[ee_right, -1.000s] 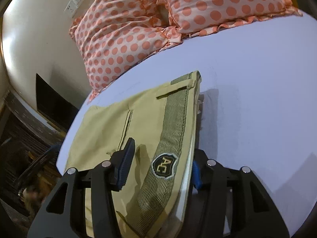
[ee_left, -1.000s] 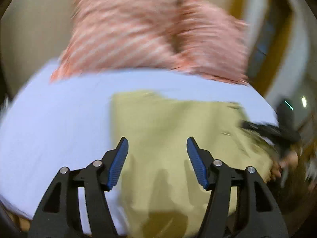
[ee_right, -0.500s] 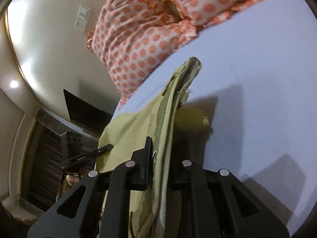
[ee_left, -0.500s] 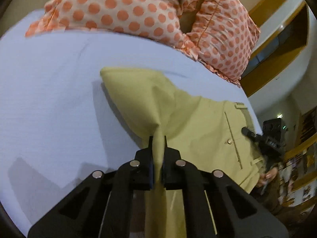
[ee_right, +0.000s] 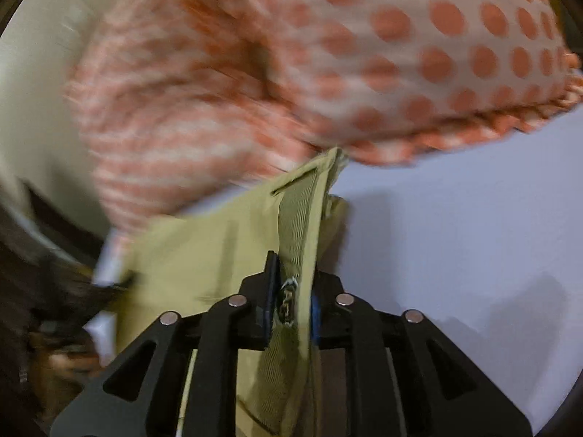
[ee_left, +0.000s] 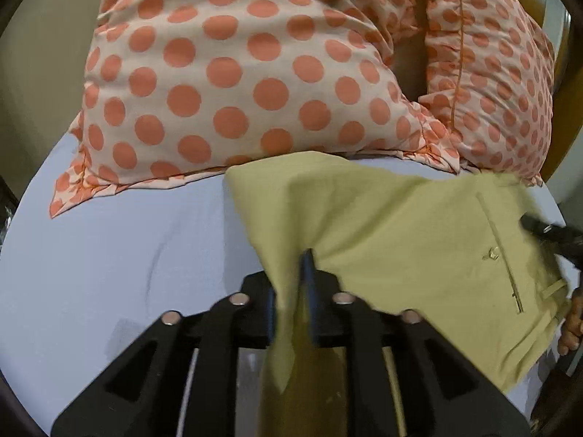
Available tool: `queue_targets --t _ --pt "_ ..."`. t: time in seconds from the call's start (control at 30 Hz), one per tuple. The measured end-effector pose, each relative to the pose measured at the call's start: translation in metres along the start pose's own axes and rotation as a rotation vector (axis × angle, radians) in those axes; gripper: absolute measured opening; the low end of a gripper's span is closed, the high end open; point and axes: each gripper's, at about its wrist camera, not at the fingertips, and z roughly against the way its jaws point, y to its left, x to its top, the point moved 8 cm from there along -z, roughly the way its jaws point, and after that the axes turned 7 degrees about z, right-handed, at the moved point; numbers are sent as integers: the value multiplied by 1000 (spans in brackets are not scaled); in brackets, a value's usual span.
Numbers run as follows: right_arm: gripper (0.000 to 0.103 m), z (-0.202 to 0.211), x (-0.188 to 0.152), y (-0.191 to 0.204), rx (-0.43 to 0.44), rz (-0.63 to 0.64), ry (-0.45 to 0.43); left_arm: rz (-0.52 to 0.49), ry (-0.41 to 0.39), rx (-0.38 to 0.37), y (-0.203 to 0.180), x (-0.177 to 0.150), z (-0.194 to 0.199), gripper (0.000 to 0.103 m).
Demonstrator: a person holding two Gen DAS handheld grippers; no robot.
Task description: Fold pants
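Pale blue bedsheet (ee_left: 109,255) fills the lower left of the left wrist view and the right side of the right wrist view, with two polka-dot pillows (ee_left: 237,73) stacked across the top of both frames against a cream wall.

Spread on that sheet are the olive-yellow pants (ee_left: 419,247). In the left view they run from the frame's centre out to the right edge, their long axis roughly crosswise to the fingers, with a buttoned back pocket (ee_left: 495,255) near the right side. The left gripper (ee_left: 291,291) is pinched tight on a corner of the cloth at lower centre, and the fabric rises from it in a tented ridge toward the pillows. The right gripper (ee_right: 291,291) is likewise clamped, on the ribbed waistband (ee_right: 302,218) beside a small badge, with the band standing on edge and running straight up the frame to the pillow seam. That view is smeared by motion, so finer detail is unclear.

Each gripper holds one end of the same near edge, and the far edge of the pants lies just short of the pillows. Judging from this, the coming fold turns on carrying both held ends the same way together, across the short axis; uneven travel would likely skew the crease.
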Motion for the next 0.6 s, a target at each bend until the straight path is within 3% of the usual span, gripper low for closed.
queue_targets --t 0.07,0.1,0.13,0.2,0.27,0.33,0.43,0.53,0.6 --pt "32 20 0 -9 -38 4 -78 -18 -66 47 12 1 21 32" --pt "53 32 1 -9 -52 16 -125 -20 -100 58 18 1 36 36" --pt "68 41 1 -7 -42 22 -155 -9 -112 29 20 0 45 42" --pt "69 55 -2 9 50 45 -195 10 -107 -80 12 -4 61 47" --pt "69 51 -9 27 140 72 -150 19 -57 -209 -5 -16 65 54" --pt "71 38 -17 36 172 66 -85 12 24 -262 -21 -30 51 54" --pt "78 4 -31 29 110 -3 40 20 137 -212 -27 -46 13 52" --pt "78 0 -35 23 92 -34 56 -8 99 -127 -29 -44 10 51" --pt "80 18 -40 26 7 -10 34 -16 80 -136 -31 -51 28 57"
